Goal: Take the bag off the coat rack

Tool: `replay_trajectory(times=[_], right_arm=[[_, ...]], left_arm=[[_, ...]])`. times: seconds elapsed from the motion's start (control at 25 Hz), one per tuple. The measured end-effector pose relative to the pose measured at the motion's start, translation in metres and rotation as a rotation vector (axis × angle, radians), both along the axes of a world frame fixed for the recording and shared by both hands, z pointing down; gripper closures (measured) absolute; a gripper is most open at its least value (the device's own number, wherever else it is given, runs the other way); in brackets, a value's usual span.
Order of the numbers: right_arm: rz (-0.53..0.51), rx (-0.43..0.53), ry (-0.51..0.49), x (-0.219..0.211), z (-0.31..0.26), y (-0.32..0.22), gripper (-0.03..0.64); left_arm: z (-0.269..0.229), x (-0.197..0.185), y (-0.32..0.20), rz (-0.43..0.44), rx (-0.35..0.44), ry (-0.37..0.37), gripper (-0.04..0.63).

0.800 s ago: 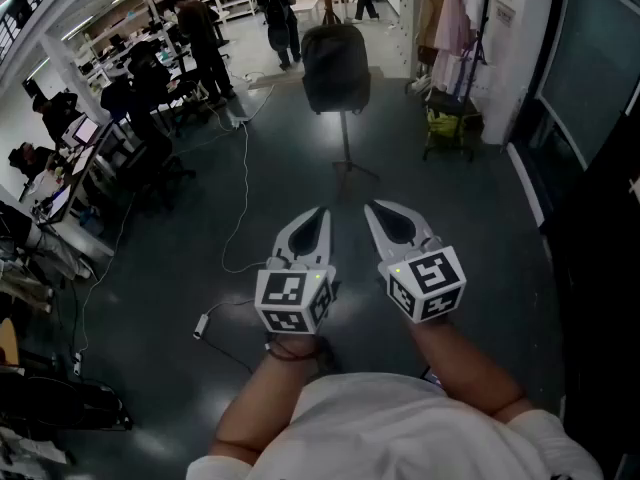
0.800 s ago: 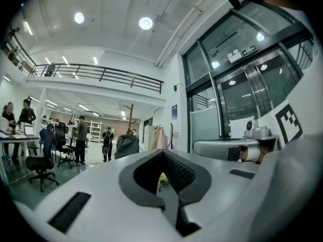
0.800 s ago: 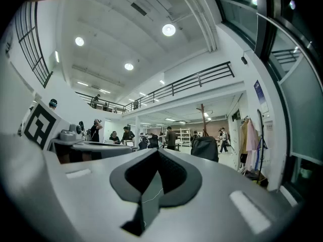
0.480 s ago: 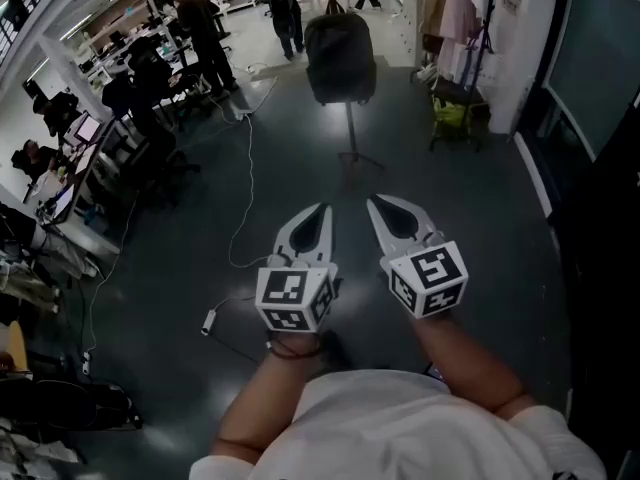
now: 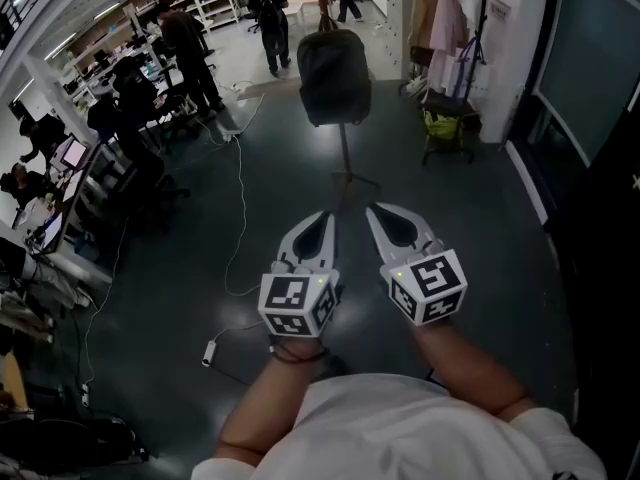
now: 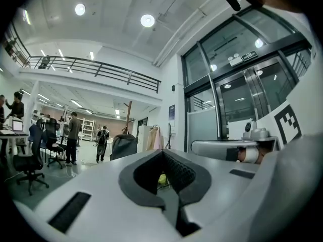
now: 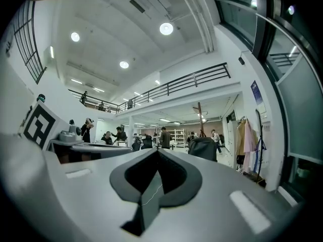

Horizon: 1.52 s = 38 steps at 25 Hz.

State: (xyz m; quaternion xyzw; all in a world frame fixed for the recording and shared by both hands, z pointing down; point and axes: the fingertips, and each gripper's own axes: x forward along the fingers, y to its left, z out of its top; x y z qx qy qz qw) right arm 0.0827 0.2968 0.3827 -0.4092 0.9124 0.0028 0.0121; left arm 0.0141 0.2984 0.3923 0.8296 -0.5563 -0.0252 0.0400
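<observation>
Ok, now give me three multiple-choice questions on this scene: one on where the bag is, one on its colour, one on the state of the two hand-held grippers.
1. Where is the bag?
A on the floor
B hanging on the coat rack
C lying on a desk

2. What colour is the bag?
A black
B pink
C yellow

3. How do the jaws of the left hand-held gripper and the right hand-held gripper stand?
A wide apart
B shut on the bag
C together, holding nothing

Answers:
1 B, it hangs up on the rack's pole, off the ground.
2 A, it looks black in every view.
3 C, each gripper view shows the jaws meeting with nothing between them.
</observation>
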Motion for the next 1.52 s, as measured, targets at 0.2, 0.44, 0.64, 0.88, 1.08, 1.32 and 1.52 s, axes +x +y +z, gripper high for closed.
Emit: replay_trajectory(times=[0.2,0.44,0.64,0.88,1.08,1.32,1.52], right_arm=[[0.04,-0.003,0.008,-0.042,-0.009,-0.043,0.615],[0.097,-0.014,0.005,-0.083,-0.008,-0.088,0.615],[0.101,-0.027,0.021,-0.091,0.006,-0.134,0.615],[0.076,-0.03,0.019,-0.08,0.013,-0.223,0.615],[0.028,-0.018,0.012,-0.069,0.004,-0.306,0.615],[-0.047,-0.017,0.018,-0.049,0.005,-0.396,0.615],[-0.074,-0.041,0.018,-0.031,0.014,-0.455,0.615]], left_arm=[[-0.011,-0.036,-0.042,0.063,0.0,-0.005,0.589],[-0.013,-0.085,-0.083,0.116,-0.005,-0.011,0.589],[0.002,-0.098,-0.131,0.109,-0.02,0.003,0.589],[0.008,-0.088,-0.214,0.078,-0.034,0.01,0.589],[0.009,-0.067,-0.295,0.074,-0.04,-0.01,0.589],[0.007,-0.041,-0.389,0.044,-0.041,-0.01,0.589],[0.012,-0.028,-0.448,0.007,-0.052,-0.009,0.589]])
